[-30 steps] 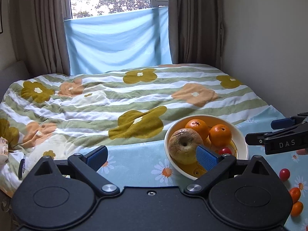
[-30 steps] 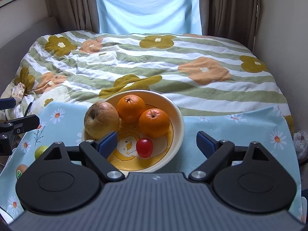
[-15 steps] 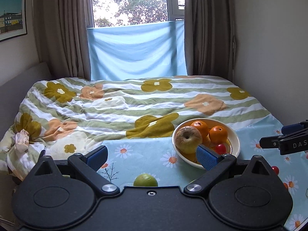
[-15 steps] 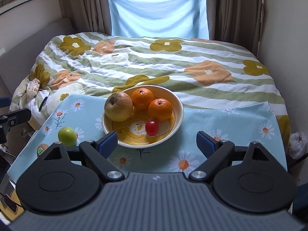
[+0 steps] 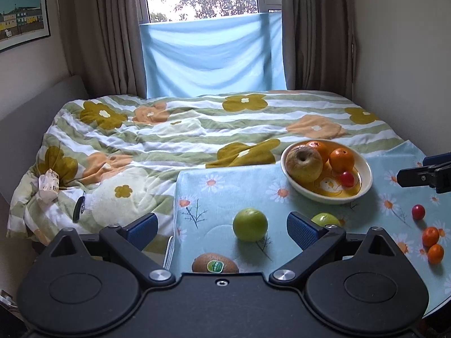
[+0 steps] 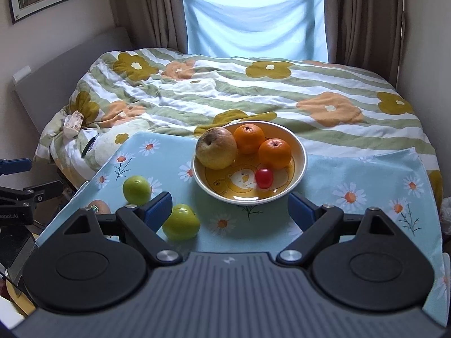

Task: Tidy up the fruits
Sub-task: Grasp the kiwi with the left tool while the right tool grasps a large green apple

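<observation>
Cream bowl (image 6: 301, 166) has a pear, two oranges, one cherry tomato; left gripper (image 5: 222, 226) and right gripper (image 6: 231, 211) both gape wide, holding nothing.

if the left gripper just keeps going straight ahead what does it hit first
Most likely the round green fruit, which lies on the cloth between the open left gripper fingers' line. Depth is unclear; held level, it might pass above it.
</observation>
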